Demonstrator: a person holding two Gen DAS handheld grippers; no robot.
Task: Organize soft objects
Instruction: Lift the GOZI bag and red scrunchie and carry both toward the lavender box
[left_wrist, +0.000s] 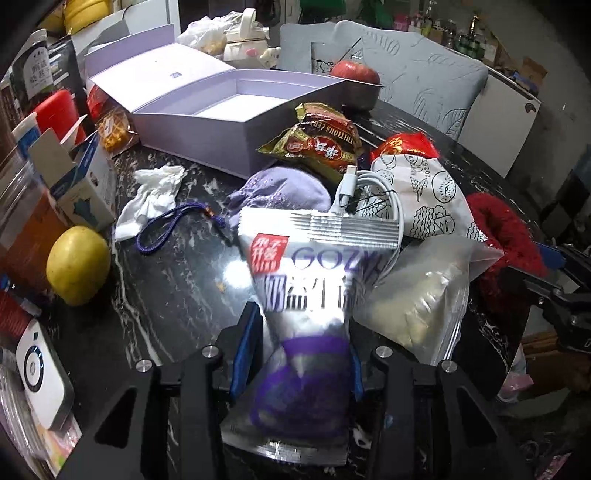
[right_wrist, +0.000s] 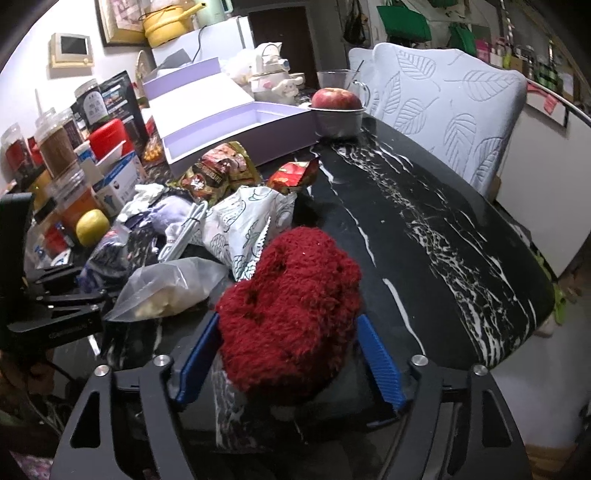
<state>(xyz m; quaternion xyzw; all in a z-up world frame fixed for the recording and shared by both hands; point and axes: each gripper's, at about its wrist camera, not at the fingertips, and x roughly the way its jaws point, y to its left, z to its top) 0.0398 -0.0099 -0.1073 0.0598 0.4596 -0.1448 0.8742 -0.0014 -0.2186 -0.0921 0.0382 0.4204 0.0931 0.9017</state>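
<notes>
My left gripper (left_wrist: 303, 362) is shut on the lower part of a silver and purple snack packet (left_wrist: 314, 266), which stands up between its blue pads over the dark marble table (left_wrist: 177, 288). A fuzzy dark-red knitted piece (right_wrist: 291, 306) lies on the table between the blue fingers of my right gripper (right_wrist: 290, 360), whose jaws stand open, the right pad clear of the wool. The same red piece (left_wrist: 506, 236) shows at the right of the left wrist view. Behind the packet lie a purple cloth pouch (left_wrist: 280, 192), a white patterned bag (left_wrist: 424, 184) and a clear plastic bag (left_wrist: 417, 295).
An open lilac box (left_wrist: 207, 129) sits at the back, with snack bags (left_wrist: 317, 144) in front and an apple in a metal bowl (right_wrist: 336, 110) beside it. A white cable (left_wrist: 365, 184), crumpled tissue (left_wrist: 155, 195), yellow fruit (left_wrist: 77, 266) and cartons crowd the left. A chair (right_wrist: 461, 110) stands behind.
</notes>
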